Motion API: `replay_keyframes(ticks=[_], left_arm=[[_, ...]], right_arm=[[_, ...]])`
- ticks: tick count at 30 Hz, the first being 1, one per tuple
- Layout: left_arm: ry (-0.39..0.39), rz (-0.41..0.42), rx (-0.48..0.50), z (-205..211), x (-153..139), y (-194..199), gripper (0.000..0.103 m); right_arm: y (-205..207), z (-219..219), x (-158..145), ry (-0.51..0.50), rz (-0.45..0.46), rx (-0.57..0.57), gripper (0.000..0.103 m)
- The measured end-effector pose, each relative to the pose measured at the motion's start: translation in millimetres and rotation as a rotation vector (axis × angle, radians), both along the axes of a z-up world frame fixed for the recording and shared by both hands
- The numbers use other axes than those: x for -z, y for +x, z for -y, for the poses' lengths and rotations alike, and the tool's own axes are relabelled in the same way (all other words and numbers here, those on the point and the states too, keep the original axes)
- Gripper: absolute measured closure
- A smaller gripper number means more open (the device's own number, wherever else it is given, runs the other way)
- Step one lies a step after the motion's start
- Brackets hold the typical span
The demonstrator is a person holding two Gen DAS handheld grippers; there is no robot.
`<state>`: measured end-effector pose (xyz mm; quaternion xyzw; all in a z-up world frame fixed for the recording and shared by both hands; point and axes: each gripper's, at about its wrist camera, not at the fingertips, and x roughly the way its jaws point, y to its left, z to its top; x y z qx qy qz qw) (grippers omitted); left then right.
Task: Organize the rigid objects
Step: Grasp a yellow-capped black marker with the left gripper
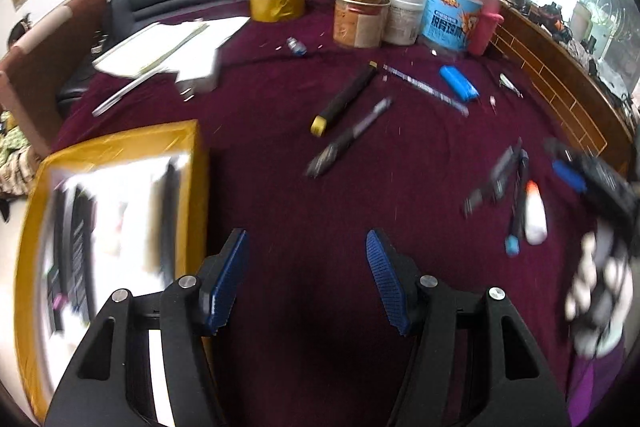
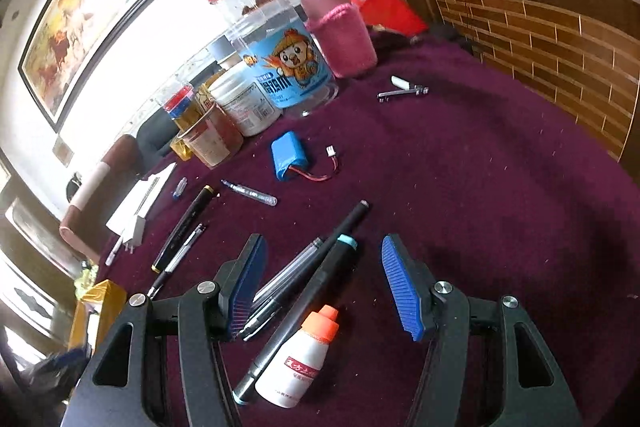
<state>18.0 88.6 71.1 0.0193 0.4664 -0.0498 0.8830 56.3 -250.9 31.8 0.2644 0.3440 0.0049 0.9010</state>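
My left gripper (image 1: 306, 239) is open and empty above the purple cloth, just right of a yellow-taped box (image 1: 120, 141) that holds several pens. My right gripper (image 2: 323, 242) is open too and hangs over a small heap. In the heap are a black pen with a teal end (image 2: 320, 291), a clear pen (image 2: 288, 277) and a white bottle with an orange cap (image 2: 302, 355); the pads touch none of them. Further out lie a black marker with gold ends (image 1: 344, 99), a grey pen (image 1: 348, 139), a clear refill (image 1: 426, 89) and a blue battery pack (image 2: 290, 157).
Jars, a white tub, a pink-sleeved flask (image 2: 340, 31) and a roll of gold tape (image 1: 277, 4) crowd the far edge. White papers (image 1: 168, 47) lie at far left, a nail clipper (image 2: 402, 91) at far right. A gloved hand (image 1: 596, 291) shows at the right edge.
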Motion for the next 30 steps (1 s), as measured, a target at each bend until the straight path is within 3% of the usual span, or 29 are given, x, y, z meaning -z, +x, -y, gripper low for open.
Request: replay_keyframes(ticks=[7,11,19,21,23,25,30], left_arm=[[-0.076,-0.016,0.006,14.5,25.5,103.2,0.044],[-0.019,0.052,0.027,24.3,27.7,144.4,0.044],[0.066,0.022,0.106,47.6,49.2,187.9,0.05],[0.094,0.014,0.122,54.8,57.7,193.3,0.061],[0.089,0.038,0.14,57.5,58.0,192.0,0.085],[0.035,0.022,0.165,57.9,57.4,188.7,0.091],[0.006,0.011,0.145,47.7,54.8,171.6,0.091]], right_arm=[[2.9,-5.6,3.3,0.002,-0.01,-0.032,0.048],[6.3,-9.2,5.4,-0.01,-0.022,-0.046,0.048],[12.1,-14.6,8.9,-0.007,-0.036,-0.074,0.048],[13.7,-16.5,10.4,-0.011,-0.043,-0.078,0.048],[14.5,-16.6,11.3,-0.017,-0.046,-0.077,0.048],[15.9,-16.7,12.1,-0.017,-0.05,-0.078,0.048],[17.8,-17.5,14.1,-0.027,-0.061,-0.078,0.048]])
